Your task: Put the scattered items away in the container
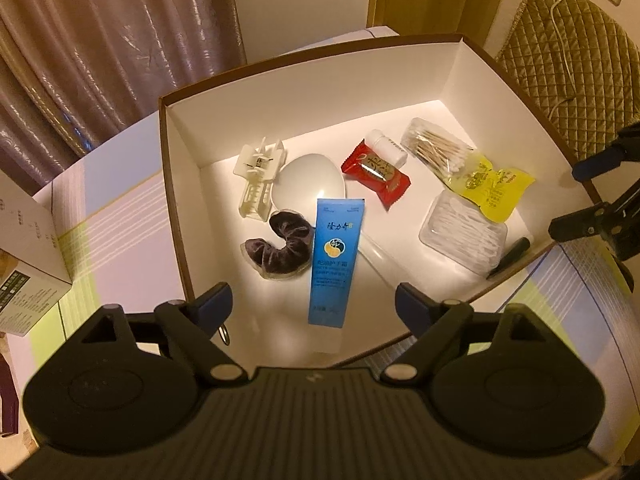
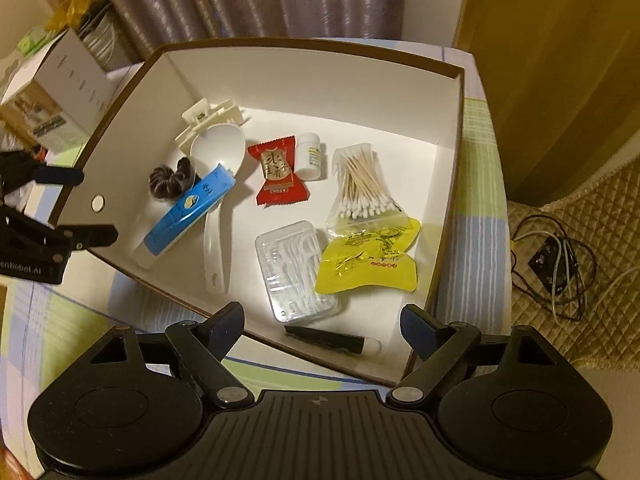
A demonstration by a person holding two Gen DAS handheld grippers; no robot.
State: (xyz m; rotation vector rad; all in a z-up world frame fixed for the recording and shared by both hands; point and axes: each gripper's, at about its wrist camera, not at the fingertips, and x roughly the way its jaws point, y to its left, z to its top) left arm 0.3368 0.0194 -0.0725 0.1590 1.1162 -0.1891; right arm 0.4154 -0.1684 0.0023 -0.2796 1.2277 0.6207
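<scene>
Both the left gripper (image 1: pixel 314 300) and right gripper (image 2: pixel 322 322) hang released, holding nothing, above the white cardboard container (image 1: pixel 320 76); inside it the light, stiff blue cardboard tube-box (image 1: pixel 334 260) would grip best across its long flat sides

Warm, dim room light is tinting both views yellow. The white box (image 1: pixel 192 136) floor is glaring brightest at its middle, items there casting soft shadows. Fisheye distortion is bending the box's rim, corners are darkening, and edges beyond the box are blurring.

Free floor (image 2: pixel 360 116) behind box (image 2: pixel 452 128) clutter, seemingly
</scene>
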